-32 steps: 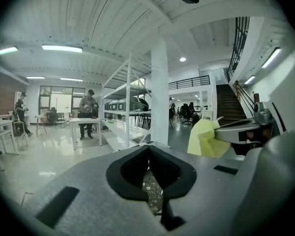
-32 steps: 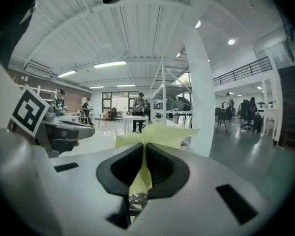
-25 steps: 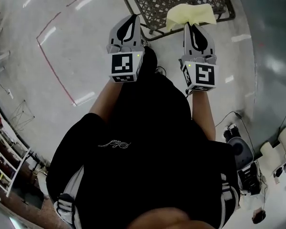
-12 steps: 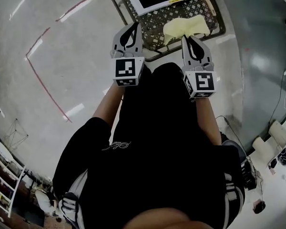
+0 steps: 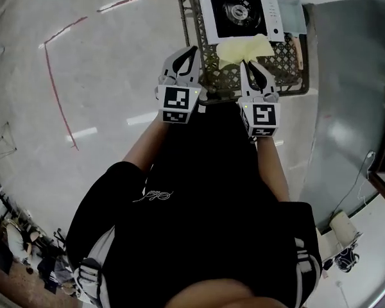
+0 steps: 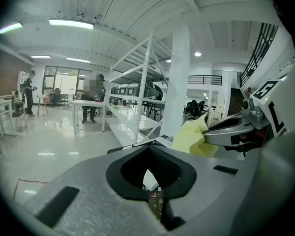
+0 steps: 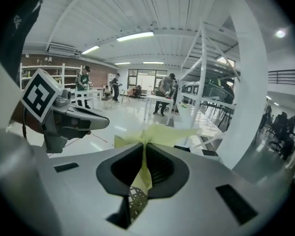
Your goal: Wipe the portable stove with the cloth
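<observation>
The portable stove (image 5: 269, 18), white with a black round burner, sits on a black lattice table (image 5: 224, 76) at the top of the head view. My right gripper (image 5: 244, 62) is shut on a yellow cloth (image 5: 244, 47), which hangs over the lattice just short of the stove's near edge. The cloth (image 7: 152, 134) is pinched between the jaws in the right gripper view. My left gripper (image 5: 193, 49) is shut with nothing in it, beside the table's left front corner. In the left gripper view the cloth (image 6: 189, 139) shows at the right.
A red tape line (image 5: 58, 95) crosses the shiny floor to the left. A grey sheet (image 5: 353, 76) lies right of the table. White shelving (image 6: 147, 92) and a white column (image 6: 179, 82) stand ahead. People (image 7: 164, 90) work at tables far off.
Both grippers have moved forward over the lattice table. The stove has come fully into view, and the cloth now hangs close to it. The right jaws still grip the cloth.
</observation>
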